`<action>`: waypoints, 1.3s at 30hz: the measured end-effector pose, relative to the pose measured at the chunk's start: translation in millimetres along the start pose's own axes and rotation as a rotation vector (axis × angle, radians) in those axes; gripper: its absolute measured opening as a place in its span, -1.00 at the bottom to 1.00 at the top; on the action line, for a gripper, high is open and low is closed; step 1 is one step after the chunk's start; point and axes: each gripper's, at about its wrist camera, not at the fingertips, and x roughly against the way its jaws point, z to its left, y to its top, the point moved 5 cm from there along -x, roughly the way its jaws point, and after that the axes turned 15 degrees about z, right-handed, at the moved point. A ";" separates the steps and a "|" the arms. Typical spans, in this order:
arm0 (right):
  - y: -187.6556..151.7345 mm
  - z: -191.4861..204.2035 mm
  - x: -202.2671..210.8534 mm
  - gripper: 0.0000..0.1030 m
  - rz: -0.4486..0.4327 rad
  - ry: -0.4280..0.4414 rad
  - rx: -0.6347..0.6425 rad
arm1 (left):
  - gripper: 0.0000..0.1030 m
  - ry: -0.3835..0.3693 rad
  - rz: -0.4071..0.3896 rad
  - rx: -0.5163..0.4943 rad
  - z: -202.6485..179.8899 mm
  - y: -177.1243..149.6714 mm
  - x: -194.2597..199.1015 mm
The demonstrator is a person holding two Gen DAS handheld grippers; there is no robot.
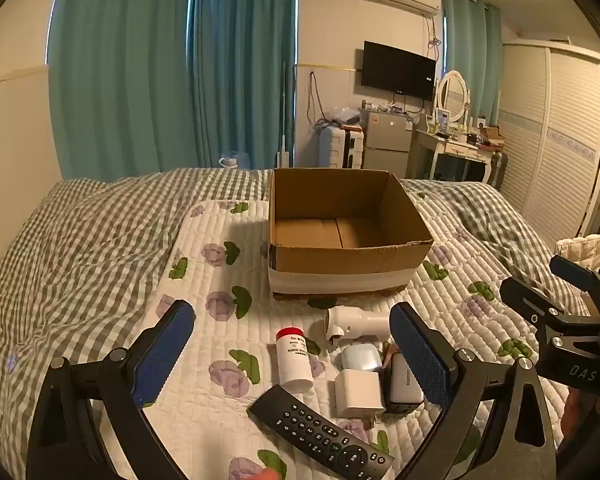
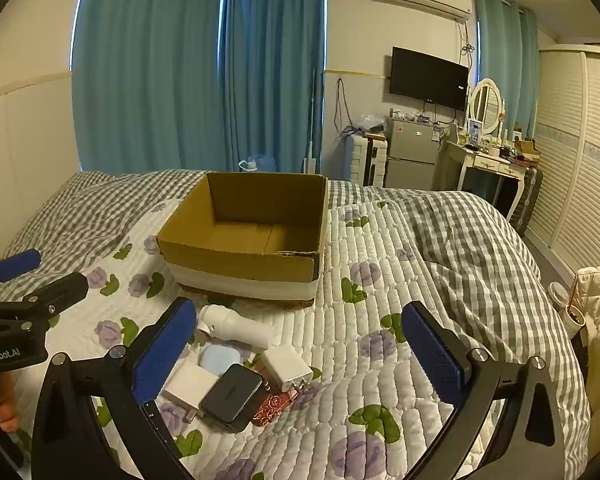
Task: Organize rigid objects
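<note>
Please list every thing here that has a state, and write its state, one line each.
cardboard box: open on top, nothing inside
white bottle: capped, upright
white flashlight: lying on its side
remote: face up
left gripper: open, holds nothing
right gripper: open, holds nothing
curtains: drawn
television: off

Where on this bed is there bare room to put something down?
Inside the cardboard box nothing shows. The quilt right of the box is bare. It is crowded in front: remote, bottle, chargers lie close together.
</note>
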 end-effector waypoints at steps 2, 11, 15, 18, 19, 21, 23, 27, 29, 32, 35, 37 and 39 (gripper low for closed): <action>-0.1 0.2 -0.2 1.00 0.002 -0.006 0.007 | 0.95 -0.001 0.000 -0.003 -1.2 0.6 0.4; -1.0 2.2 -1.6 1.00 0.005 0.005 0.012 | 0.95 -0.007 -0.022 -0.005 -5.0 -2.8 -0.6; -3.0 3.0 -1.4 1.00 0.006 0.009 0.013 | 0.95 -0.008 -0.023 -0.004 -4.4 0.6 2.5; -0.8 3.2 -1.8 1.00 0.008 0.010 0.021 | 0.95 -0.005 -0.027 0.002 -4.6 1.8 3.2; -0.8 3.3 -1.7 1.00 0.008 0.012 0.022 | 0.95 -0.006 -0.027 0.003 -4.9 2.3 3.3; -1.2 3.5 -2.7 1.00 0.010 0.012 0.025 | 0.95 -0.008 -0.027 0.001 -2.8 1.4 4.3; -1.3 3.5 -2.9 1.00 0.011 0.014 0.027 | 0.95 -0.011 -0.025 0.000 -3.3 2.0 4.4; -1.3 4.5 -2.6 1.00 0.010 0.017 0.035 | 0.95 -0.017 -0.025 -0.001 -2.8 1.6 4.3; -1.0 5.1 -3.0 1.00 0.012 0.016 0.039 | 0.95 -0.014 -0.027 -0.002 -2.7 2.4 4.6; -0.6 6.2 -3.0 1.00 0.011 0.018 0.043 | 0.95 -0.011 -0.029 0.000 -2.3 2.9 4.7; -0.4 7.0 -3.4 1.00 0.013 0.018 0.046 | 0.95 -0.009 -0.028 0.004 -1.0 3.9 3.8; -0.5 6.9 -3.6 1.00 0.012 0.019 0.047 | 0.95 -0.010 -0.028 0.004 -1.2 3.1 3.5; -0.1 7.2 -3.9 1.00 0.012 0.019 0.048 | 0.95 -0.008 -0.025 0.005 -0.6 2.9 2.6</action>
